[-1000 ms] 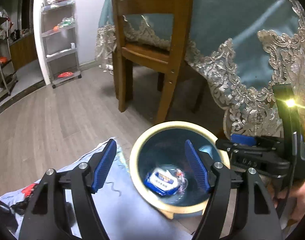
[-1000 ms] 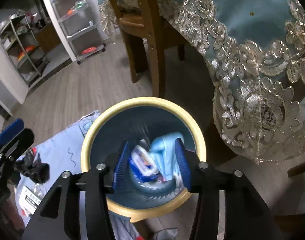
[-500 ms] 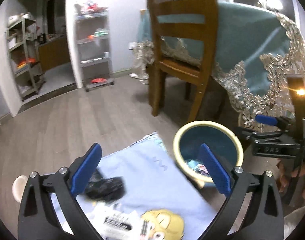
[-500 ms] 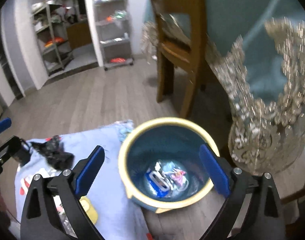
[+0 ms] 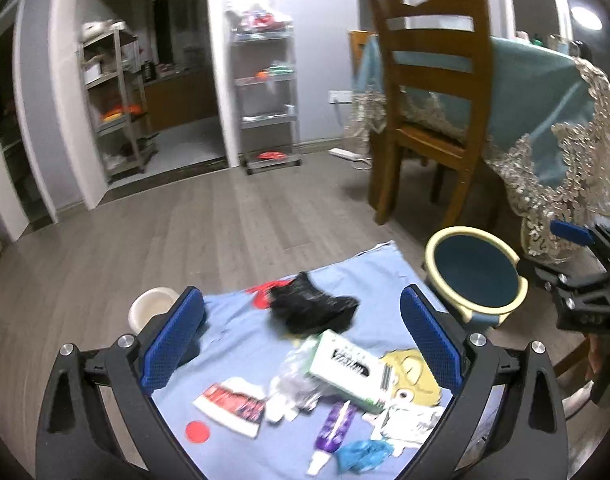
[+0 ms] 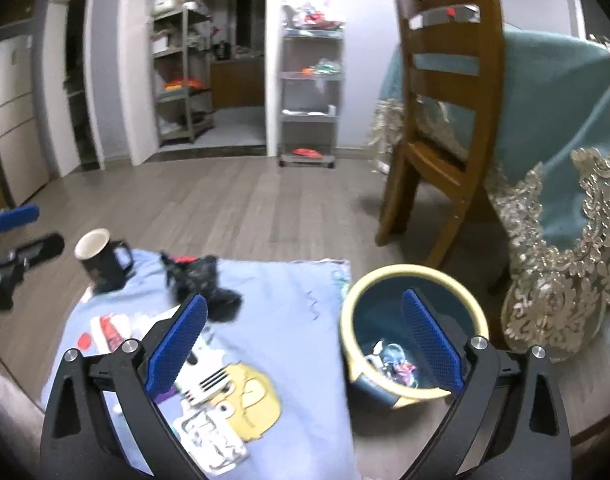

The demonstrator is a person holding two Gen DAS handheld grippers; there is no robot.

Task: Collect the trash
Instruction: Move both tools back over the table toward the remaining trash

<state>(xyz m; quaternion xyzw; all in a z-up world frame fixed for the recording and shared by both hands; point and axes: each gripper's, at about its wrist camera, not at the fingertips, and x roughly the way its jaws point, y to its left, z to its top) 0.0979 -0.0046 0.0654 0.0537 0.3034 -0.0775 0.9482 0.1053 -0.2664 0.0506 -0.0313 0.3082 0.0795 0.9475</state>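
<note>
A wood floor carries a light-blue cloth (image 5: 241,344) strewn with trash: a black bag (image 5: 311,309) and a white box (image 5: 351,366). Beside the cloth stands the bin (image 6: 415,328), wrappers inside. Left gripper (image 5: 301,340) and right gripper (image 6: 303,344) hover with jaws released, empty.

This is a lived-in home, in a dining area. A brown wooden slat-back chair (image 5: 429,112) is tucked against a table draped in a teal cloth with pale lace trim (image 5: 545,92) on the right. Grey wood-look plank flooring (image 5: 185,232) runs to the far wall, where a grey tiered storage rack (image 5: 267,96) holds household odds and ends. At far left a doorway opens onto a side room with a metal shelving unit (image 5: 113,100) and wooden cabinets.
</note>
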